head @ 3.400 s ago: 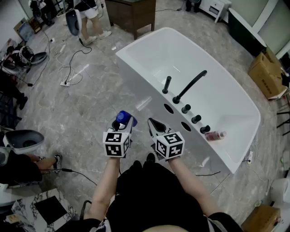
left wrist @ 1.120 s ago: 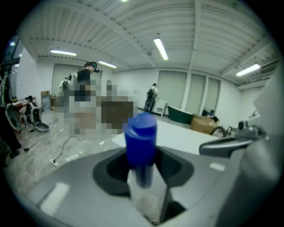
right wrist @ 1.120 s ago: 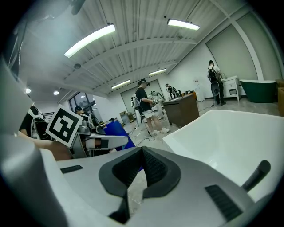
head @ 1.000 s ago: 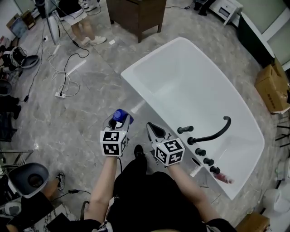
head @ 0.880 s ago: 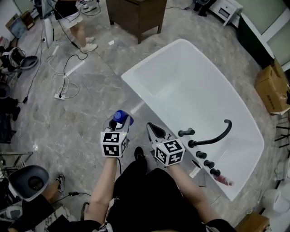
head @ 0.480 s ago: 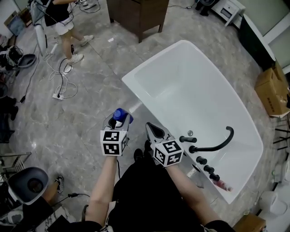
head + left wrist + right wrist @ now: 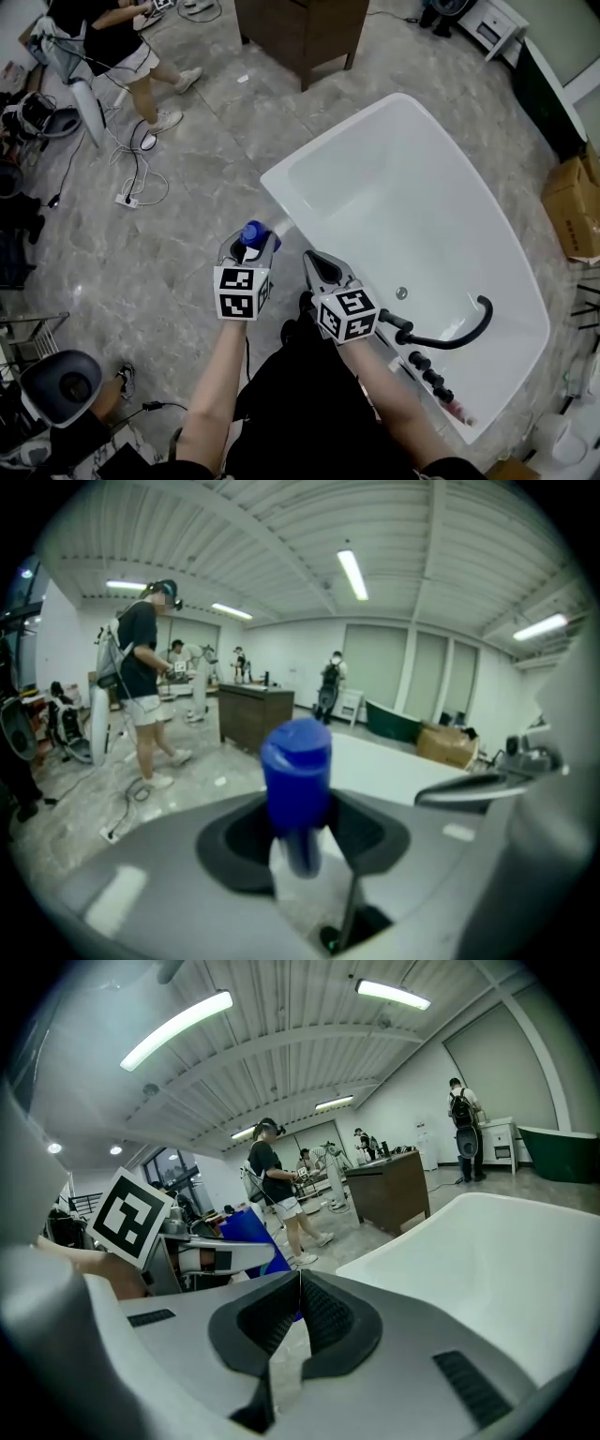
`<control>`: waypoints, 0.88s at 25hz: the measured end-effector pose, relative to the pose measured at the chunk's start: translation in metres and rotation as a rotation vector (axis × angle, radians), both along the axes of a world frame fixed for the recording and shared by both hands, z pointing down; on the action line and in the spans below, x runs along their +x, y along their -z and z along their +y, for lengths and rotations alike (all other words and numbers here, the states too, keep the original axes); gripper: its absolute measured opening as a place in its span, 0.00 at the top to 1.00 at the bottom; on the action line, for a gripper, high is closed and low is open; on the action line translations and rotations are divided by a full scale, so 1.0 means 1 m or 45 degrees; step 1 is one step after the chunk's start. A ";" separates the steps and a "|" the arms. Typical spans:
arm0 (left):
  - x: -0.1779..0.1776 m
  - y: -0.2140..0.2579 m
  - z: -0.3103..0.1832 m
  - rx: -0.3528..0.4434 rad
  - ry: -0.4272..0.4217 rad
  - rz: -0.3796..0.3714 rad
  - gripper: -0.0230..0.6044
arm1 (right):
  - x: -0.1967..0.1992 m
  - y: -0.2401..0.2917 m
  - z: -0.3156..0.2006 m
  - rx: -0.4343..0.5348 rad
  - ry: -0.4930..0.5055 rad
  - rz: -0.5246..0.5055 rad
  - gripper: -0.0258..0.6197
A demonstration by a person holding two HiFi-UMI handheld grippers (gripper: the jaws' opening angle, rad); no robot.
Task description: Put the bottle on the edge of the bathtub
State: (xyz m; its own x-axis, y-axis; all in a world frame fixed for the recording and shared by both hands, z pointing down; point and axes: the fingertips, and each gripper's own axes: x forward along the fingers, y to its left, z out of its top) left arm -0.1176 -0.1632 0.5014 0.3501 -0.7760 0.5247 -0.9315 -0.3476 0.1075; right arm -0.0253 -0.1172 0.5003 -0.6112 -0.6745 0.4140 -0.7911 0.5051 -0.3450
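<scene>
The bottle (image 7: pixel 253 232) has not reached the tub. It stands upright in the left claw (image 7: pixel 250 248), just left of centre in the head view, blue cap up and over the grey floor (image 7: pixel 178 234) rather than over the white rim. In the left gripper view the jaws sit wide apart on either side of the bottle (image 7: pixel 295 761), pressing on its pale body below the cap, so the left claw (image 7: pixel 300 829) is grasping it low. That grip probably keeps the bottle vertical and leaves its base free to be set down flat.

The right claw (image 7: pixel 315 259) rides alongside, near the first but not touching it. Its jaws are clenched together on nothing, as the right gripper view shows plainly (image 7: pixel 298 1290). It seems to be held clear so it does not get in the way of a one-handed placement.

The bathtub (image 7: pixel 422 216) fills the right half of the frame, its near corner just above and right of the bottle cap. That near edge looks like the closest flat landing spot. The black faucet (image 7: pixel 459 336) and its knobs take up the rim at lower right, where a small pink bottle (image 7: pixel 452 406) already lies, so the bare stretch of rim nearer the corner is the likelier target. In the upper left a person (image 7: pixel 122 47) stands well apart from the work.
</scene>
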 end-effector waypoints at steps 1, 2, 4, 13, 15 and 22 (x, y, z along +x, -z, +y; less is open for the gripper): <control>0.000 -0.001 -0.008 0.000 0.005 -0.002 0.70 | 0.000 -0.002 -0.006 -0.002 0.007 0.003 0.96; 0.001 -0.001 -0.015 0.001 0.010 -0.003 0.70 | -0.001 -0.005 -0.013 -0.003 0.015 0.007 0.96; 0.003 -0.002 -0.032 0.003 0.018 -0.007 0.70 | 0.001 -0.008 -0.025 -0.004 0.029 0.017 0.96; 0.008 -0.033 -0.098 0.006 0.041 -0.048 0.70 | 0.003 -0.036 -0.067 -0.051 0.036 0.017 0.96; 0.010 -0.041 -0.108 -0.003 0.044 -0.047 0.70 | 0.003 -0.042 -0.073 -0.064 0.032 0.015 0.96; 0.015 -0.068 -0.142 -0.007 0.074 -0.055 0.70 | 0.006 -0.064 -0.092 -0.087 0.042 0.012 0.96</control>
